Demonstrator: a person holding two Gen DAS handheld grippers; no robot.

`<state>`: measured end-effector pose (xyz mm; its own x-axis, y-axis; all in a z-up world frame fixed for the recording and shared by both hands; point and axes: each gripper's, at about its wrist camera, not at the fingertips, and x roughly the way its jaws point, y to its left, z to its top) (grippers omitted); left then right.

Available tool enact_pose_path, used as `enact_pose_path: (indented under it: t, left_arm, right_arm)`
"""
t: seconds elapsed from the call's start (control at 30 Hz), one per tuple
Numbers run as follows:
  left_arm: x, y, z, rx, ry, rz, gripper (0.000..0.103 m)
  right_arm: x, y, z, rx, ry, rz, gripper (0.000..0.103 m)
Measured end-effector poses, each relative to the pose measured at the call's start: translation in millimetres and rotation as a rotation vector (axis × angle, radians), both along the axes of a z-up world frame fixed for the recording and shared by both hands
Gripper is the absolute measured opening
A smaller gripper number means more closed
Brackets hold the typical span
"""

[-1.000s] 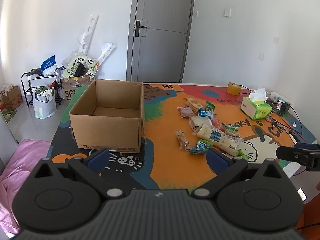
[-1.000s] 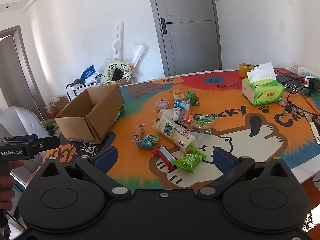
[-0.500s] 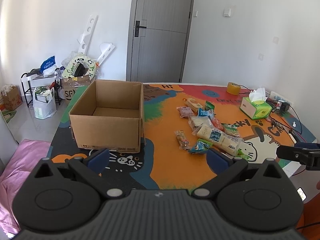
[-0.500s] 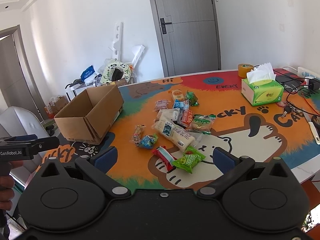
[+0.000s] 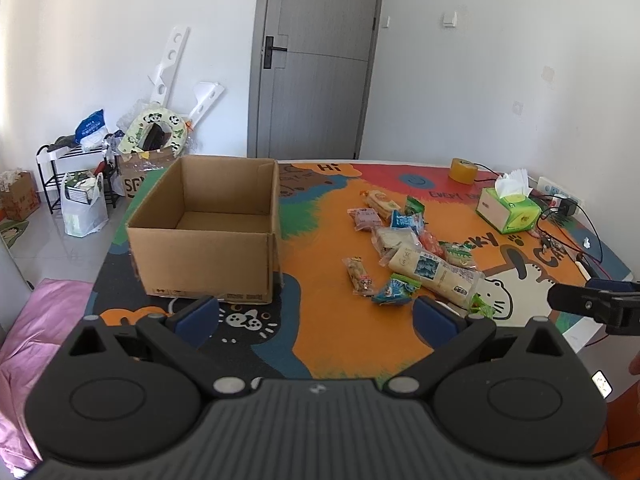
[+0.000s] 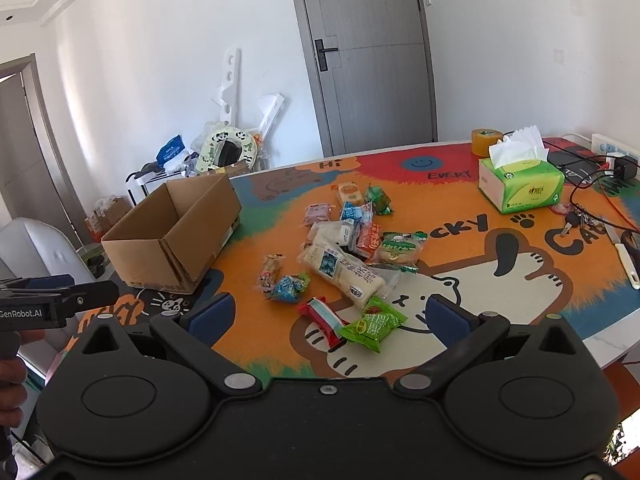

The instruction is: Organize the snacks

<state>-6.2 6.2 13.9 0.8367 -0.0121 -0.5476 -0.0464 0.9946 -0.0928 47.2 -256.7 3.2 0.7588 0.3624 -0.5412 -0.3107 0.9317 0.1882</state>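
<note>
Brown cardboard is what fills the view ahead of the left gripper [image 5: 316,316]: an open cardboard box [image 5: 208,232] is set on the colourful cartoon mat [image 5: 320,336], just past the left finger and a bit to its left. Nothing can be seen inside it from here, only bare walls and floor.

The left gripper's blue-padded fingers [image 5: 198,314] are spread wide, and nothing is held between them. Same story for the right gripper [image 6: 328,316]: its fingers [image 6: 446,314] are parted wide, with nothing clamped.

The snacks are scattered in a loose pile [image 6: 352,248] on the mat, ahead of the right gripper and forward-right of the left one, well apart from the box. A green packet [image 6: 374,324] and a red-and-white bar [image 6: 322,316] are seen closest, right between the right gripper's fingertips in the picture, though not touched. Just beyond them a long white pack with a blue picture [image 6: 344,270] is laid at a slant, with a small blue packet [image 6: 288,288] and a thin peanut bar [image 6: 270,270] off to its left. More small wrappers are bunched up behind it.

Farther out to the right a green tissue box [image 6: 520,190] is parked, with a roll of tape [image 6: 486,142] behind it and some cables [image 6: 592,200] near the mat's far right edge.
</note>
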Motion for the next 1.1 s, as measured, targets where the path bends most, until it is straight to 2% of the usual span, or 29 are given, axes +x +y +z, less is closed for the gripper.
enact_pose_path:
  t: [0.43,0.63,0.7,0.8,1.1]
  left_arm:
    - [33.4,-19.4,-26.7,-0.028,0.045,-0.076,0.102]
    - [47.5,-31.0,-39.8,-0.050,0.053,-0.142,0.102]
    - [52.7,-34.1,-44.1,-0.061,0.059,-0.152,0.102]
    - [61.3,-38.0,-50.3,-0.075,0.068,-0.166,0.102]
    - [86.1,-48.3,-66.2,-0.097,0.095,-0.173,0.100]
  right_arm:
    - [21.5,-13.7,-27.3,-0.014,0.030,-0.026,0.103]
    - [34.6,-21.6,-45.2,0.039,0.071,-0.014,0.103]
    - [37.6,-19.9,-50.7,0.026,0.066,-0.012,0.102]
    - [43.6,-16.9,-58.6,0.001,0.066,-0.011,0.099]
    - [66.8,-18.6,-79.7,0.061,0.133,-0.017,0.079]
